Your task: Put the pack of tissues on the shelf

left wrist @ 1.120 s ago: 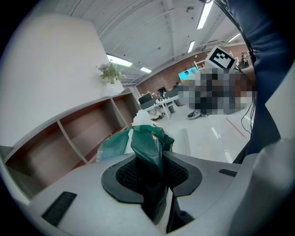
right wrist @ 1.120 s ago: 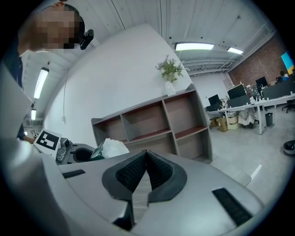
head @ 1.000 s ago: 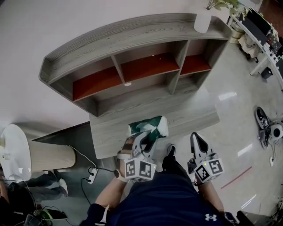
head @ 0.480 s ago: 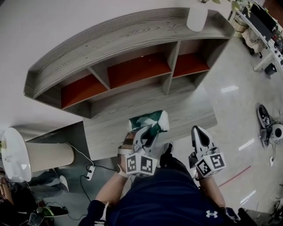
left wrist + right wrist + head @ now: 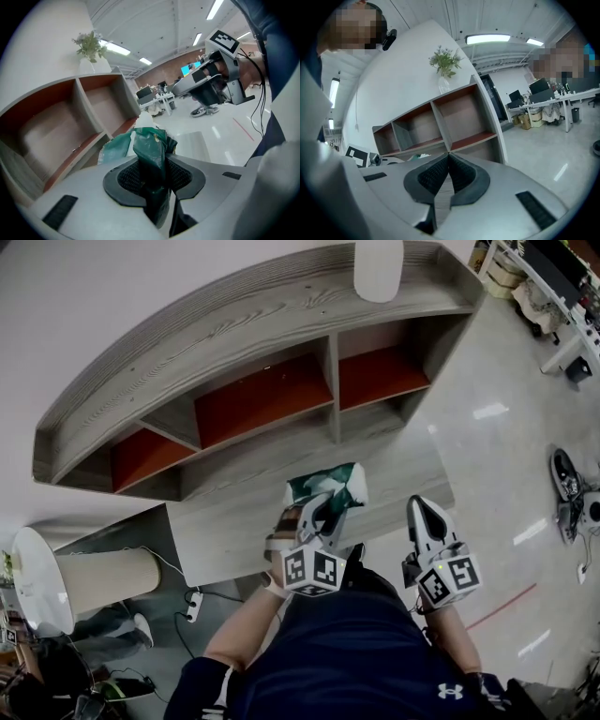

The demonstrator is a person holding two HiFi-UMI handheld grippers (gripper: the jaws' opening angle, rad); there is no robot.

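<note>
Head view: L claw (image 5: pixel 328 510) clamps tissue pack (image 5: pixel 323 484).

Wood, film and plastic

Matt grey wood grain on the shelf (image 5: pixel 234 324), smooth red-brown panels inside; glossy, creased green plastic film on the pack of tissues (image 5: pixel 326 486); polished, reflective floor (image 5: pixel 506 451); smooth grey plastic left gripper (image 5: pixel 155 164), ribbed black fingers (image 5: pixel 127 177).

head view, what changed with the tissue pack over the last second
The left hand-held gripper has carried the pack of tissues slightly forward and right, toward the shelf, which now looms larger and further left in the view. Nothing was taken hold of or let go. Unchanged: left jaws clamped on the pack, right hand-held gripper shut and empty, white vase on the shelf top.
</note>
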